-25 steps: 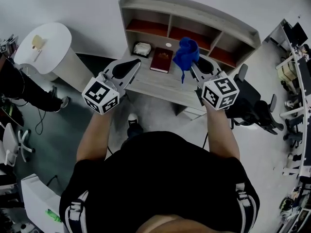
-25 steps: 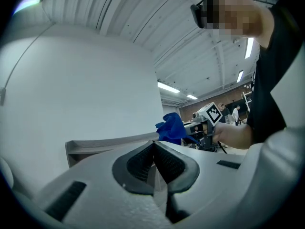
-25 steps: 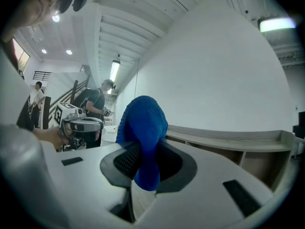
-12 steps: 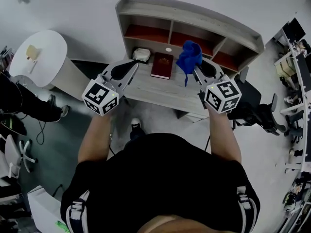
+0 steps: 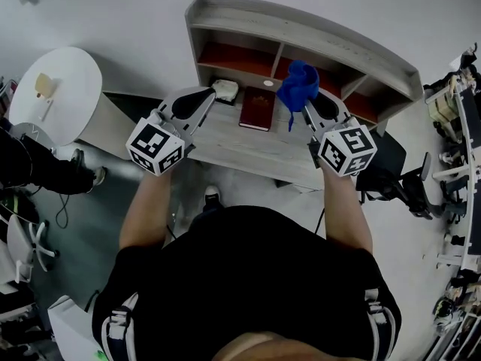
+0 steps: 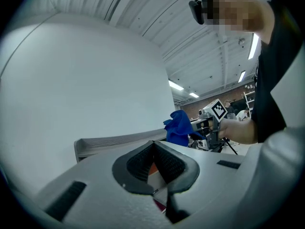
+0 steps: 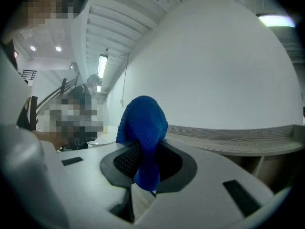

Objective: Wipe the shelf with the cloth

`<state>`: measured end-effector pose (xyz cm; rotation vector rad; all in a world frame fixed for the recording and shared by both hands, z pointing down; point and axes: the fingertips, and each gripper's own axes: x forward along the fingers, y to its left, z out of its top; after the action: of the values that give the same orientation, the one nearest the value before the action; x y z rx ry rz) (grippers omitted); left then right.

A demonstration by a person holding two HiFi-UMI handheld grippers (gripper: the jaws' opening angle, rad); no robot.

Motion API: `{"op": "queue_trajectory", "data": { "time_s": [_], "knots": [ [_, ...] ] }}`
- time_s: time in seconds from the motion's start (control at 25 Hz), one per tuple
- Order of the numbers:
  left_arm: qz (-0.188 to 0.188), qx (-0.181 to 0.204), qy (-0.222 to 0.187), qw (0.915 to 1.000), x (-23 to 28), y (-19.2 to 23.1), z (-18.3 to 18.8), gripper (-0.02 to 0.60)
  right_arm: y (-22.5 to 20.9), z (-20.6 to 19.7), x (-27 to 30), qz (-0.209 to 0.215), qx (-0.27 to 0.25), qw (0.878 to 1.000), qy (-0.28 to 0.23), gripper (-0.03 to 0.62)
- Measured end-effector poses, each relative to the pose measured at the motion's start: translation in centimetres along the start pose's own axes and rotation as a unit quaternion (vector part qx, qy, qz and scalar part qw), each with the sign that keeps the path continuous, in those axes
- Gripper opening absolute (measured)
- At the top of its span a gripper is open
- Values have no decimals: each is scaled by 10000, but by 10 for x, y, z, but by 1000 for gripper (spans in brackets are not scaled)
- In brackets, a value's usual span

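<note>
A grey wooden shelf (image 5: 316,30) with red-lined compartments stands at the back of a desk (image 5: 248,145). My right gripper (image 5: 304,105) is shut on a bunched blue cloth (image 5: 297,85), held up in front of the middle compartment. In the right gripper view the cloth (image 7: 143,123) bulges out above the jaws and a tail hangs down between them. My left gripper (image 5: 213,93) hovers over the desk's left part with its jaws shut on nothing. The left gripper view shows the shelf top (image 6: 114,140) and the cloth (image 6: 179,128) beyond it.
A dark red book (image 5: 256,109) lies on the desk below the shelf, with a white crumpled object (image 5: 225,89) to its left and a small white disc (image 5: 269,83) behind it. A round white table (image 5: 56,81) stands at the left, an office chair (image 5: 398,179) at the right.
Both grippers stay in front of the shelf with little movement. The cloth stays held in the right gripper. The head view has shifted slightly.
</note>
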<state>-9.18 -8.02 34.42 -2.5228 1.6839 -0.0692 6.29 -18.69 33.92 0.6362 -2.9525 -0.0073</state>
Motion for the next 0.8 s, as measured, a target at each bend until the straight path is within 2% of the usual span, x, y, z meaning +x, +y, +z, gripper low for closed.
{"op": "queue_trajectory", "data": {
  "time_s": [0.2, 0.8],
  "knots": [
    [-4, -26, 23, 10000, 10, 36, -10, 17, -7, 0, 36, -114, -148, 9998, 62, 72],
    [-268, -40, 1, 9996, 32, 132, -17, 17, -23, 23, 125, -367, -136, 9992, 88, 72]
  ]
}}
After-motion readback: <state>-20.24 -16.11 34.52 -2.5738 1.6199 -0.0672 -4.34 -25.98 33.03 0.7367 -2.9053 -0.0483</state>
